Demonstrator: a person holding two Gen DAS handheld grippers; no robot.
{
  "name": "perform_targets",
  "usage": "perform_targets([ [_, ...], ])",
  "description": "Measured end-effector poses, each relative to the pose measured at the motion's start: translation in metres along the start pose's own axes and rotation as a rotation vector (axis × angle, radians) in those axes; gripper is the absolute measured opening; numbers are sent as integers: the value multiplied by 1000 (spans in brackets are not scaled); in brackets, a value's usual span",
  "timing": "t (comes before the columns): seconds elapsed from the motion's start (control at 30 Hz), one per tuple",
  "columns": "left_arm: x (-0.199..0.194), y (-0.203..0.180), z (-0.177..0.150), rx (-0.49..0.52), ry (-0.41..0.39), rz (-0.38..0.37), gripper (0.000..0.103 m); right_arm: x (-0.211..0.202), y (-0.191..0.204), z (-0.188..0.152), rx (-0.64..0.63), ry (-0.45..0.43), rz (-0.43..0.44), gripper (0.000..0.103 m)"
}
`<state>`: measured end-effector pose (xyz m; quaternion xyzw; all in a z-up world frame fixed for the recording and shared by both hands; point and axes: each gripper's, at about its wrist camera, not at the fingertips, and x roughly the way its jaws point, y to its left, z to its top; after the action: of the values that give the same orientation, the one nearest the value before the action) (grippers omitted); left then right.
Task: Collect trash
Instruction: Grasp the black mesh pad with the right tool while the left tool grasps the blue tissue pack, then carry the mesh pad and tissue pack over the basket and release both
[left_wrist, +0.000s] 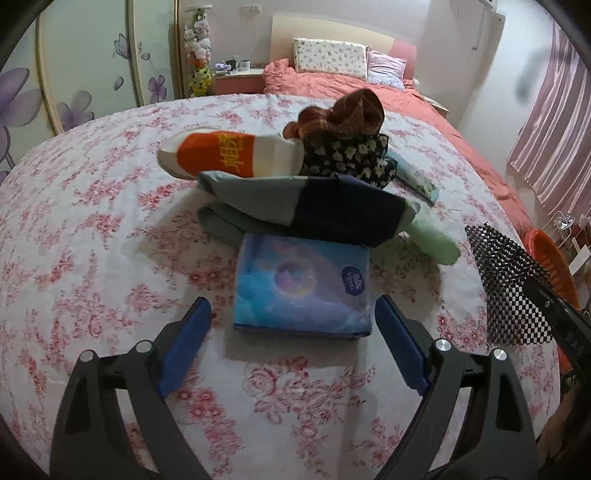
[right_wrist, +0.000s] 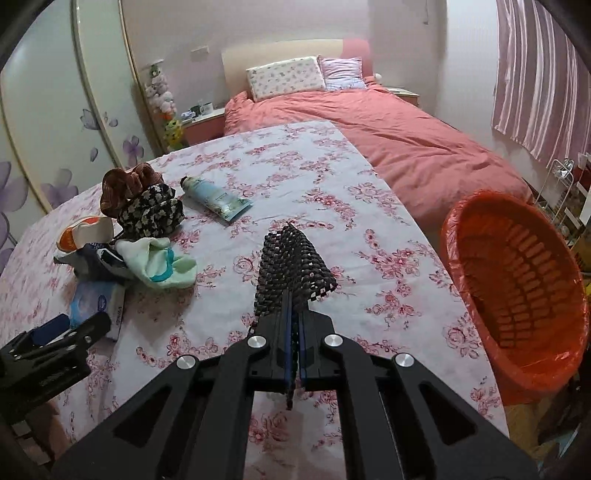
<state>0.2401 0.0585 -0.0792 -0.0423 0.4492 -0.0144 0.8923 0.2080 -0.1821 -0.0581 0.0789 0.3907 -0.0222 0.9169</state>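
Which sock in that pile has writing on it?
The white sock with the orange band; yellow characters run across that band. The grey-and-navy sock and pale green sock show none.

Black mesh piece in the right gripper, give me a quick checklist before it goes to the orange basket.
1. Right gripper shut on the black mesh piece: ok.
2. Mesh lifted clear of the floral cloth: cannot tell.
3. Orange basket lined with a bag and its mouth unblocked: ok.
4. Path from mesh to basket free of other items: ok.
5. Left gripper out of the way, open around the blue packet without pressing it: ok.
6. Sock pile and tube off to the side: ok.
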Motion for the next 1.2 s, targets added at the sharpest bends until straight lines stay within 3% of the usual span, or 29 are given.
perform_targets([
  [0.1,6,-2,1,-6,11,11,88,1,-2,-2,4,4,19,3],
  [0.27,8,-5,5,10,-1,10,73,-3,-4,-1,12,-6,43,3],
  [0.9,-45,-7,-3,31,-83,-25,72,-45,-12,10,28,-109,79,3],
  [1.2,-83,-43,3,95,-145,-88,72,-74,-29,15,56,-179,97,3],
])
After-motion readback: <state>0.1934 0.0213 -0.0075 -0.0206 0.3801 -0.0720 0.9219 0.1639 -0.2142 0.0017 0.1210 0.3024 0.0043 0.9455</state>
